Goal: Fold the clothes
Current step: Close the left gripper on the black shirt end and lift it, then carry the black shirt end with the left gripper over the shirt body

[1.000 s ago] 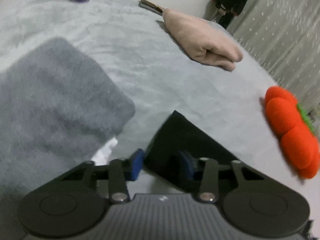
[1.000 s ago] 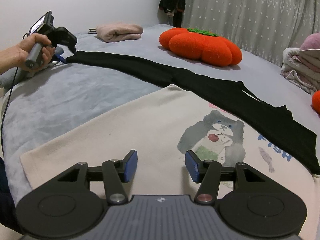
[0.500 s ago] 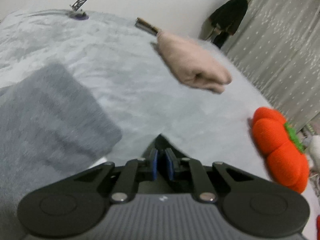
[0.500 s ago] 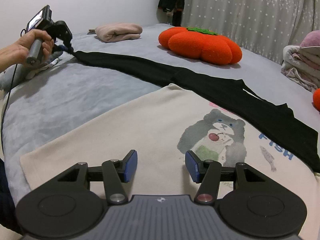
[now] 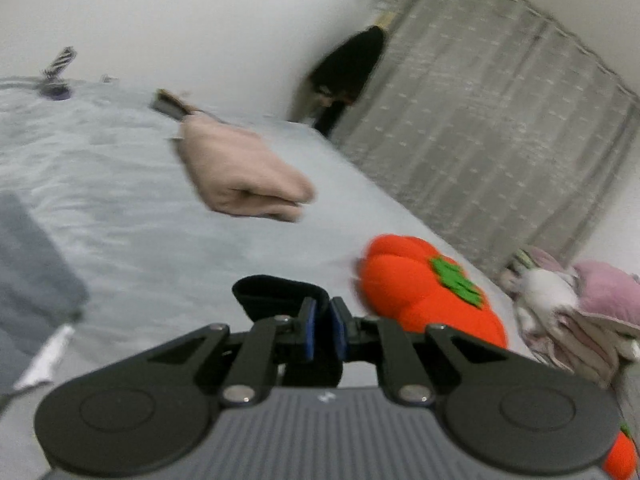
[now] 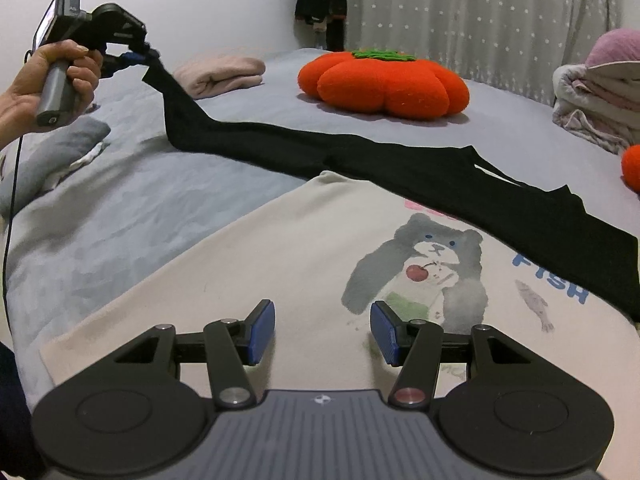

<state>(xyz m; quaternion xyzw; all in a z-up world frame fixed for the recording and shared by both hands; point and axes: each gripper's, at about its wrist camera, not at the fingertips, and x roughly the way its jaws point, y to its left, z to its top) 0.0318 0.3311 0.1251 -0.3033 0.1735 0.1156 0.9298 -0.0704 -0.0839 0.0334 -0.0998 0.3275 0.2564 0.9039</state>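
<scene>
A long black garment [image 6: 400, 164] stretches across the grey bed, its right part lying over a cream shirt with a bear print [image 6: 304, 256]. My left gripper [image 6: 138, 56], held in a hand at the far left, is shut on the garment's end and holds it up off the bed. In the left wrist view that black end [image 5: 276, 294] bulges out beside the closed left gripper [image 5: 323, 326]. My right gripper [image 6: 322, 332] hovers open over the cream shirt, nothing between its blue pads.
An orange pumpkin cushion [image 6: 384, 82] and a folded pink garment [image 6: 222, 72] lie farther back on the bed. A pile of pink and white laundry [image 6: 596, 92] sits at the right. A grey folded cloth [image 6: 52, 152] lies at the left edge. Dotted curtains hang behind.
The left gripper closed on the black garment's end and lifted it off the bed, swinging toward the pumpkin cushion. The right gripper stayed still and open.
</scene>
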